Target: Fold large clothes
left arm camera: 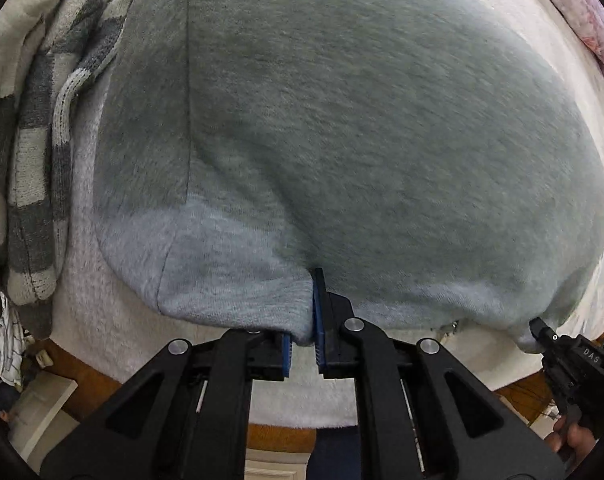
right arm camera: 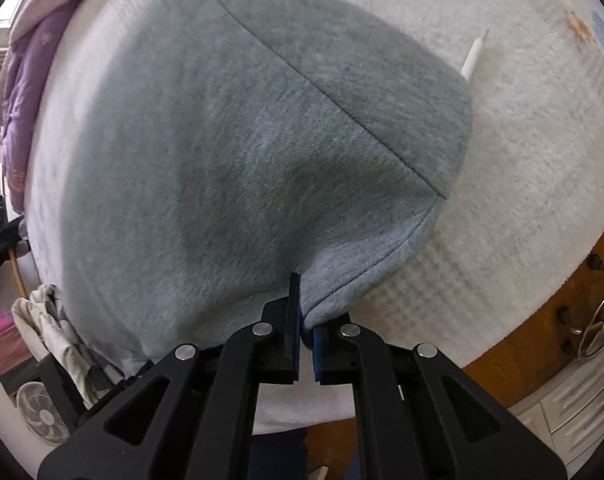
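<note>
A large grey sweatshirt-like garment [left arm camera: 342,140] lies over a white fleecy bed cover [left arm camera: 102,320] and fills most of both views. My left gripper [left arm camera: 302,320] points down at its near edge and is shut on a fold of the grey cloth; the cloth hides one blue pad. In the same view my right gripper [left arm camera: 540,326] grips the garment's near right corner. In the right wrist view the right gripper [right arm camera: 305,312] pinches the hem of the garment [right arm camera: 242,160] near a stitched seam, with the jaws almost together.
A grey-and-cream striped knit [left arm camera: 34,160] is bunched at the garment's left. A pink-purple quilt [right arm camera: 26,80] lies at the far side. A white stick-like object [right arm camera: 476,54] pokes out beyond the garment. The wooden bed frame [right arm camera: 542,320], a fan [right arm camera: 42,412] and drawers [right arm camera: 574,412] lie below.
</note>
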### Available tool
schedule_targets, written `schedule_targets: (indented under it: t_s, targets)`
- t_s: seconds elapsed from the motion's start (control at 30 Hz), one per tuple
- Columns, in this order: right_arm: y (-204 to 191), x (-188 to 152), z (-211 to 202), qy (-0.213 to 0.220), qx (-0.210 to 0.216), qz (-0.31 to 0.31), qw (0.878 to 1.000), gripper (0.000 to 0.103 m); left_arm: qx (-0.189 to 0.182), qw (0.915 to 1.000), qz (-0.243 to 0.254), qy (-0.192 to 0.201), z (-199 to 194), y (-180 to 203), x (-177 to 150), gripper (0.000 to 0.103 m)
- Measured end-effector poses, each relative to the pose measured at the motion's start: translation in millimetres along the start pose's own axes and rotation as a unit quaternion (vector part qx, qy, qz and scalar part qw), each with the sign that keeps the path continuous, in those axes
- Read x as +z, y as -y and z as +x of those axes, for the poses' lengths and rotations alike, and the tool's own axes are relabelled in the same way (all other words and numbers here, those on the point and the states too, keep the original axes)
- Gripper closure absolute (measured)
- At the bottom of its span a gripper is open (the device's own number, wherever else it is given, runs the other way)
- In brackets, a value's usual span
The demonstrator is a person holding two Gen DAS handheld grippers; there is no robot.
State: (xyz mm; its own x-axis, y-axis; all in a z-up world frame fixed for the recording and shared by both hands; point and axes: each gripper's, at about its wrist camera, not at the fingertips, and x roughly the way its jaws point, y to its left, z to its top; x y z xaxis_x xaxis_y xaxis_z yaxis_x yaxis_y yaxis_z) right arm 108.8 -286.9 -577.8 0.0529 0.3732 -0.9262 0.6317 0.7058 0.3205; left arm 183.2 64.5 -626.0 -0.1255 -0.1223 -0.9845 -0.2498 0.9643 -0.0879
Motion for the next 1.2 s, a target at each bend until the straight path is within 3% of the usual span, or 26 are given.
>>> schedule_targets:
  t_s: [0.1,0.17,0.23,0.27,0.37,0.47,0.57,0.67,0.73,0.8,0.93,1.03,1.07,1.2]
  targets:
    - [-16,6,-2,-0.006,-0.016,-0.036,0.999,0.095,0.004,0.9998,0.02,-0.001,0,5,7,0.088]
    - [-30,7,-15,-0.001,-0.02,-0.061,0.998,0.09,0.005,0.9995,0.03,-0.004,-7,9,17,0.075]
    - [-40,5,-33,0.002,-0.039,-0.082,0.996,0.073,0.003,0.9995,0.027,-0.014,-16,5,17,0.031]
    - [-41,2,-40,0.004,-0.043,-0.089,0.995,0.067,-0.005,0.9995,0.021,-0.023,-24,1,16,0.03]
    - [-49,-1,-62,0.0,-0.05,-0.111,0.993,0.066,-0.029,0.9991,0.008,-0.028,-48,-5,15,0.03]
    - [-56,3,-81,0.014,-0.029,-0.131,0.991,0.066,-0.031,0.9992,0.019,0.015,-76,-3,25,0.03]
    - [-80,20,-93,0.055,-0.026,-0.167,0.984,0.075,-0.021,0.9965,0.036,0.072,-91,6,51,0.03]
    - [-103,53,-88,0.092,-0.025,-0.191,0.977,0.093,-0.006,0.9937,0.04,0.104,-82,12,93,0.03]
    - [-109,76,-80,0.109,-0.035,-0.205,0.972,0.101,0.027,0.9924,0.047,0.11,-71,16,122,0.03]
    - [-114,93,-68,0.129,-0.052,-0.216,0.966,0.102,0.028,0.9927,0.048,0.107,-55,20,135,0.027]
    - [-98,124,-37,0.114,-0.069,-0.207,0.969,0.103,0.029,0.9944,0.03,0.097,-23,17,154,0.013]
    - [-68,140,-7,0.077,-0.079,-0.167,0.98,0.103,0.016,0.9953,0.01,0.095,-15,15,166,0.011]
    - [-59,145,-2,0.074,-0.06,-0.155,0.983,0.103,0.016,0.9953,0.004,0.095,-15,12,169,0.011]
    - [-64,152,-7,0.055,-0.063,-0.153,0.985,0.103,0.021,0.995,-0.007,0.097,-16,14,175,0.008]
